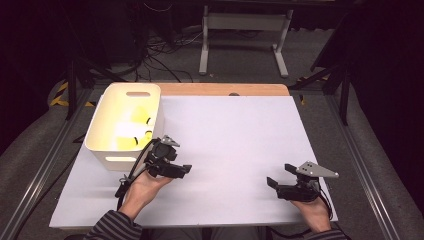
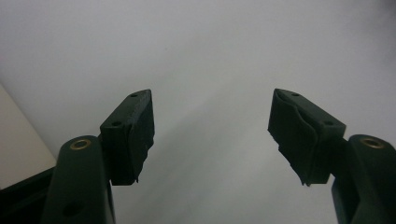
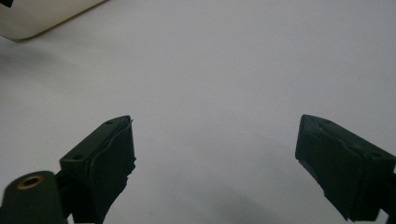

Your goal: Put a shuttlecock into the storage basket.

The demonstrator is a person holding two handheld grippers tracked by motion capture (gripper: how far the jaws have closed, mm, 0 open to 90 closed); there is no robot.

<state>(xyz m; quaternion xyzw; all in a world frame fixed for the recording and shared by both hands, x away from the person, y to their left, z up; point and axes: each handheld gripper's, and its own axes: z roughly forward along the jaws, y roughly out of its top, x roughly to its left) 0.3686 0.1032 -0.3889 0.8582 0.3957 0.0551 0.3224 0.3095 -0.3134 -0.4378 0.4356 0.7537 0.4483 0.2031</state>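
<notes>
Between steps: left gripper (image 1: 184, 170) and right gripper (image 1: 274, 182) spread wide, empty (nothing pinched). Next, probably reaching to 11 o'clock into white bin (image 1: 98, 131).

No legible text, label, brand, number or sign appears in any view. The cream plastic bin with slot handles (image 1: 102, 131), at the far left of the white table sheet (image 1: 235, 140), bears no readable marking; the yellow items with black marks inside it (image 1: 136, 131) are too bright and small to read. The yellow-and-black hazard striping on the floor (image 1: 61, 95), far left, is a pattern without lettering.
</notes>
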